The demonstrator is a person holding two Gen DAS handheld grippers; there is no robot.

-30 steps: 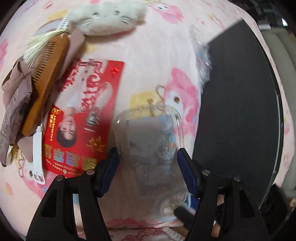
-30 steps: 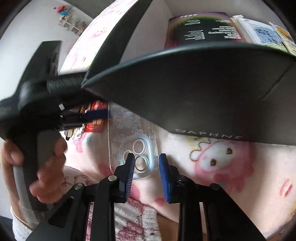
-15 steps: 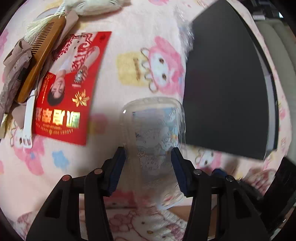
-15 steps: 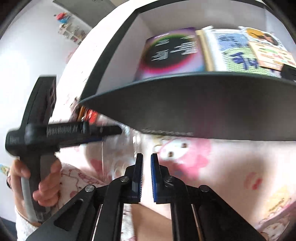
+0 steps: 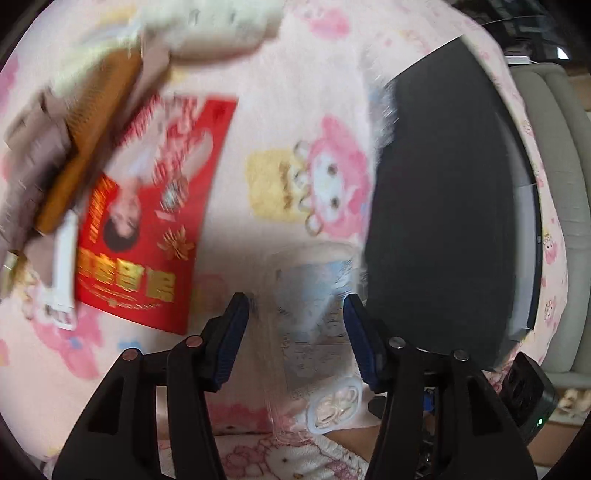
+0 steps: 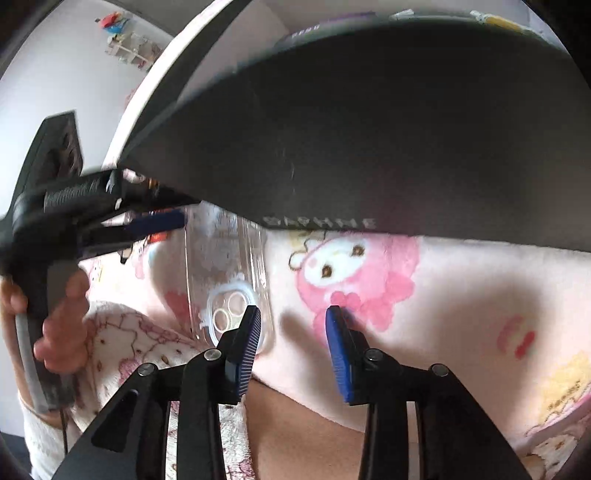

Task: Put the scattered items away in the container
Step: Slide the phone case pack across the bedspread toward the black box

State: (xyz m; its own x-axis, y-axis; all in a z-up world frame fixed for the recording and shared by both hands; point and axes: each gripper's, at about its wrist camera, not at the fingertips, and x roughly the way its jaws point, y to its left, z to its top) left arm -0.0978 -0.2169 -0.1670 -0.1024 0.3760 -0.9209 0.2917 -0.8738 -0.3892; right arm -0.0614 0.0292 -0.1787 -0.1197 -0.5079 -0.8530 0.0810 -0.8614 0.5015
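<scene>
A clear phone case (image 5: 314, 332) with a cartoon print lies on the pink blanket, between the pads of my left gripper (image 5: 295, 317), which is open around it. It also shows in the right wrist view (image 6: 225, 280). My right gripper (image 6: 291, 328) is open and empty, just right of the case's camera ring. The black box (image 5: 450, 221) stands right of the case; its dark wall (image 6: 369, 147) fills the upper right wrist view, with books partly seen inside.
A red card (image 5: 147, 221), a wooden comb (image 5: 88, 147), a white strap (image 5: 62, 266), a brown pouch (image 5: 26, 173) and a plush cat (image 5: 218, 22) lie to the left on the blanket. A grey sofa (image 5: 554, 184) is at the far right.
My right gripper has opened from nearly shut and sits by the case's camera end. My left gripper has widened slightly around the case, and the left view has shifted and blurred.
</scene>
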